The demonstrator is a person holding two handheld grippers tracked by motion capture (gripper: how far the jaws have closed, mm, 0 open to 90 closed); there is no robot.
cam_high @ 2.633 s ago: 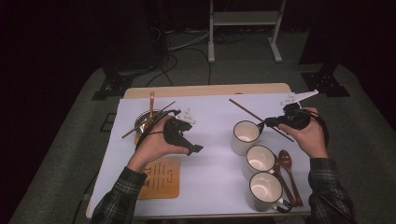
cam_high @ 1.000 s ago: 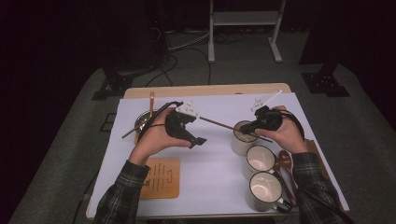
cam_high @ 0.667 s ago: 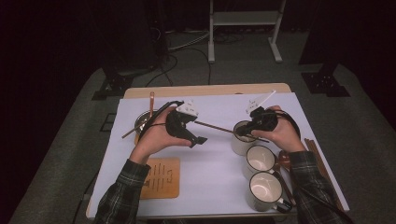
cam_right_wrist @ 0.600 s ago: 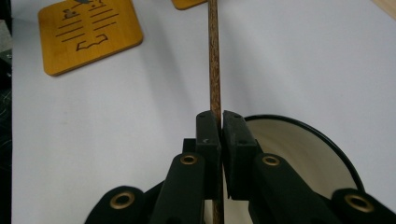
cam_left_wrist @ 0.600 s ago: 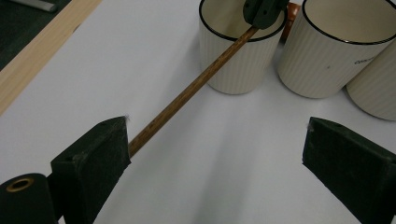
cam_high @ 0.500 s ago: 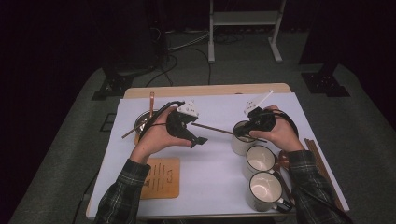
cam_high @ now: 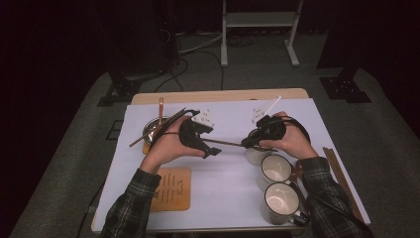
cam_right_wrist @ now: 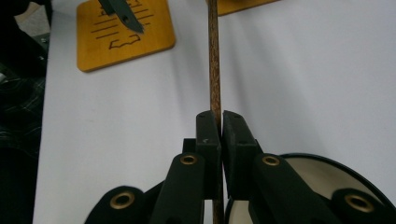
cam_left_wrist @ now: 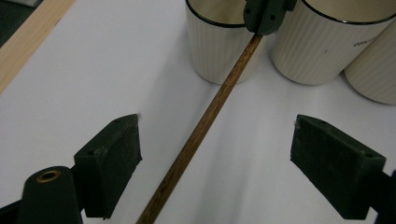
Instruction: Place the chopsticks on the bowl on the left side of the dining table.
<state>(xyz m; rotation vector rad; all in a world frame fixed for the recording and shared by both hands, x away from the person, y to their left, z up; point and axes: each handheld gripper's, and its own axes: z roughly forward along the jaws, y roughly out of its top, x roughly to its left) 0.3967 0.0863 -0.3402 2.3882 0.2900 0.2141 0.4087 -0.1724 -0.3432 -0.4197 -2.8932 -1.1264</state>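
White paper covers the wooden table (cam_high: 218, 95), which stands on grey carpet in a dark room. The right gripper (cam_right_wrist: 220, 122) has its two black jaws pressed tight on a thin dark-brown wooden chopstick (cam_right_wrist: 214, 70), which runs straight out ahead of the tips and also passes back between the jaws toward the hand. Just below and to the right of that gripper sits the nearest of three cream ribbed ceramic mugs (cam_high: 253, 154), directly under the gripper in the high view; the other two mugs (cam_high: 276, 169) stand in a row behind it toward the person.

The left gripper (cam_left_wrist: 217, 144) stands with its jaws wide apart; they have just been closing a little, and the chopstick (cam_left_wrist: 201, 135) lies between them, nearer the left pad, touching neither. Ahead of these jaws the right gripper's tips clamp the stick in front of the mugs.

Behind the left hand (cam_high: 168, 146) is a metal bowl (cam_high: 152, 131) holding more sticks; beside its forearm lies an orange wooden coaster (cam_high: 170, 188).
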